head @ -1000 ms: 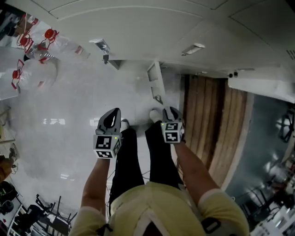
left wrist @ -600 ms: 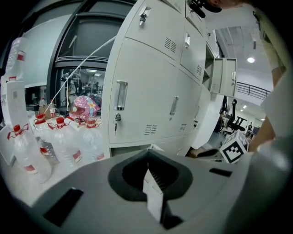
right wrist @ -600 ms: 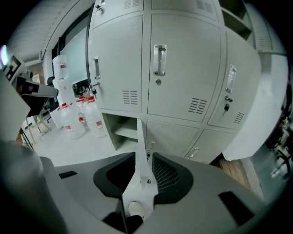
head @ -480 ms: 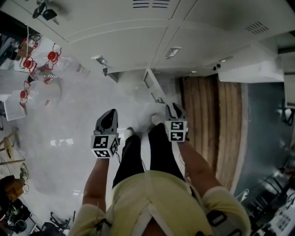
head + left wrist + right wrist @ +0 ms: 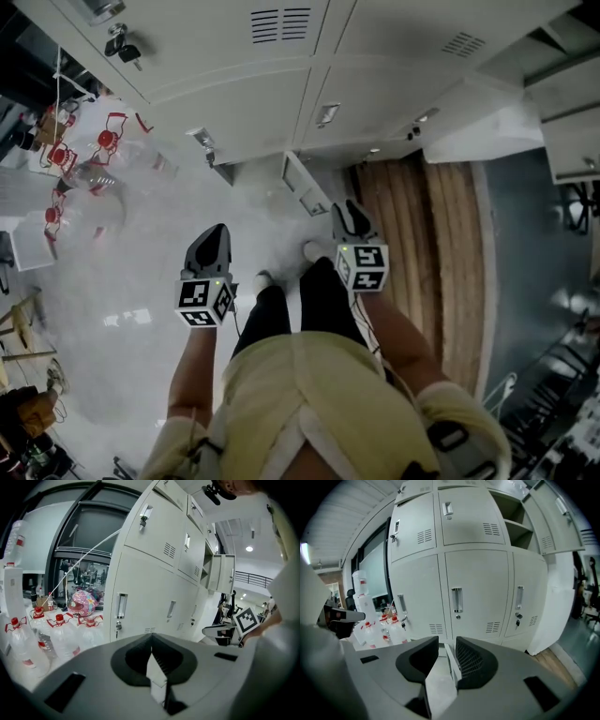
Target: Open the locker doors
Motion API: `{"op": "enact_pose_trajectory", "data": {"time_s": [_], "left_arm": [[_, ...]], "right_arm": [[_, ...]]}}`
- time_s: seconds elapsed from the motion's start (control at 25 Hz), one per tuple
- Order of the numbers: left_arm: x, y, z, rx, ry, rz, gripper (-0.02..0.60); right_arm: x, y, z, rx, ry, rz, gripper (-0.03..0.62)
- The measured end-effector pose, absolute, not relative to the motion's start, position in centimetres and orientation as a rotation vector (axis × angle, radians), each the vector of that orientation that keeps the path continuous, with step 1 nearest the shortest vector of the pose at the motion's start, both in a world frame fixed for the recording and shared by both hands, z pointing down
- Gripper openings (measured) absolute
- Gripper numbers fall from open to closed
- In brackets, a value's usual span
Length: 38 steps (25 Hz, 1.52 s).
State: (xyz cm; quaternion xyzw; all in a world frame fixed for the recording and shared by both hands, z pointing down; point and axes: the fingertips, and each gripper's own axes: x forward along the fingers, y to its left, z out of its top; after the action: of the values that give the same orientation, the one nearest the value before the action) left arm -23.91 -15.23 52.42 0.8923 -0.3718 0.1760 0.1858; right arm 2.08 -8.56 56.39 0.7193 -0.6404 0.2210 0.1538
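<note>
Lockers [image 5: 244,66] ahead: middle doors [image 5: 478,581] shut, one low door [image 5: 305,183] open. Left gripper [image 5: 151,635] closed, right gripper [image 5: 447,640] parted, both empty — a handle [image 5: 456,599] comes next.

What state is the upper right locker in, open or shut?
Open. In the right gripper view the upper right locker shows its shelf and dark inside, with its door swung out to the right.

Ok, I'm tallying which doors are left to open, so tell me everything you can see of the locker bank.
The locker bank looks like pale grey metal, stacked in rows. Each door has a recessed vertical handle, a lock below and louvred vents. The three middle doors are shut. An upper right compartment stands open, showing a shelf; in the head view one low door is swung out over the floor.
</note>
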Motion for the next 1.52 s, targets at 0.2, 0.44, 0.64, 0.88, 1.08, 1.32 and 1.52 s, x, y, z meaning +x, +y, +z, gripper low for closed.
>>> {"op": "enact_pose_trajectory", "data": {"time_s": [0.2, 0.44, 0.64, 0.88, 1.08, 1.32, 1.52], "left_arm": [[-24.4, -15.7, 49.6, 2.533, -1.061, 0.447, 0.003], [-24.0, -16.5, 46.6, 2.575, -1.064, 0.382, 0.003], [-23.4, -17.2, 43.4, 2.62, -1.063, 0.325, 0.003], [-22.5, -17.3, 39.2, 2.667, -1.057, 0.241, 0.003], [-21.7, -17.2, 35.8, 2.712, -1.056, 0.176, 0.003], [-20.4, -16.8, 33.1, 2.762, -1.039, 0.142, 0.003], [-19.9, -16.3, 32.7, 2.772, -1.019, 0.14, 0.003]], "right_arm": [[1.6, -8.1, 52.5, 2.138, -1.869, 0.641, 0.114], [1.2, -8.3, 47.6, 2.195, -1.916, 0.557, 0.112], [0.5, -9.3, 43.3, 2.211, -1.996, 0.465, 0.112], [-0.1, -9.5, 39.1, 2.228, -2.079, 0.376, 0.102], [0.0, -9.1, 35.9, 2.248, -2.137, 0.309, 0.083], [0.3, -8.6, 33.2, 2.261, -2.183, 0.244, 0.057], [0.3, -8.7, 33.1, 2.26, -2.169, 0.275, 0.005]]}}
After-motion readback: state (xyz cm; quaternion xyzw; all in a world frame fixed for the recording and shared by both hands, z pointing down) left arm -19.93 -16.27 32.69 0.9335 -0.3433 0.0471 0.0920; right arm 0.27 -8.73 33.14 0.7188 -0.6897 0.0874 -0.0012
